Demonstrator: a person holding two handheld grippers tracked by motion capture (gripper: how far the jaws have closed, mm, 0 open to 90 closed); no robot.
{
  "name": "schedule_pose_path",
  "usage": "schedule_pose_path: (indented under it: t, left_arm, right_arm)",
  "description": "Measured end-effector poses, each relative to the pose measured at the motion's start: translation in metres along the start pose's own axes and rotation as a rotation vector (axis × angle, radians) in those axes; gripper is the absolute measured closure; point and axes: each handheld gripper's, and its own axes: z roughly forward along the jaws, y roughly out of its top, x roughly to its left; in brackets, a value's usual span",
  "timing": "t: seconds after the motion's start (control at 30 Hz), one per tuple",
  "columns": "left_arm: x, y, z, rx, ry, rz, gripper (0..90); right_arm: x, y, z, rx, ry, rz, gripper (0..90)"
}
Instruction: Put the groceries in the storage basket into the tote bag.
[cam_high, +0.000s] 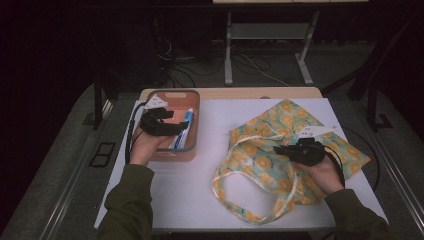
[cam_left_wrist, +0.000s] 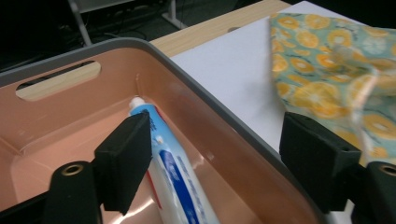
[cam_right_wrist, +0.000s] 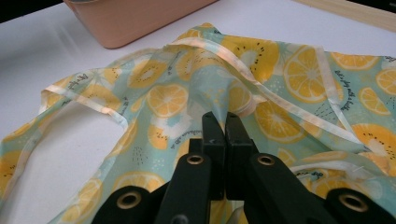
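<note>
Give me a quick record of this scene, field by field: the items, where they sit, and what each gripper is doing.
surface: white table top
container: pink plastic bin with grey rim, at the left
in bin: blue and white toothpaste tube, lying along the wall
bag: light green fabric tote with orange-slice print, lying at the right
left gripper: jaws open over the bin, one jaw beside the tube, no grip
right gripper: jaws shut on the bag's fabric

right hand-held gripper (cam_right_wrist: 226, 122): jaws pinched on fabric | citrus-print bag (cam_right_wrist: 280, 79) on white table (cam_right_wrist: 42, 51) | pink bin (cam_right_wrist: 126, 18) beyond
</note>
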Motion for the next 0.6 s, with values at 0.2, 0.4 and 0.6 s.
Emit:
schedule_pose_path:
  t: [0.2,0.4,0.6]
  left_arm:
    - [0.015,0.001,0.025,0.055,0.037,-0.029,30.0]
    - [0.026,-0.003,0.049,0.161,0.047,-0.031,29.5]
    - [0.029,-0.011,0.065,0.245,0.055,-0.031,28.8]
  right_arm:
    - [0.0,0.0,-0.001,-0.005,-0.001,0.005,89.1]
    - [0.0,-0.001,0.0,0.001,0.002,-0.002,89.1]
    - [-0.001,-0.001,0.0,0.003,0.002,-0.004,89.1]
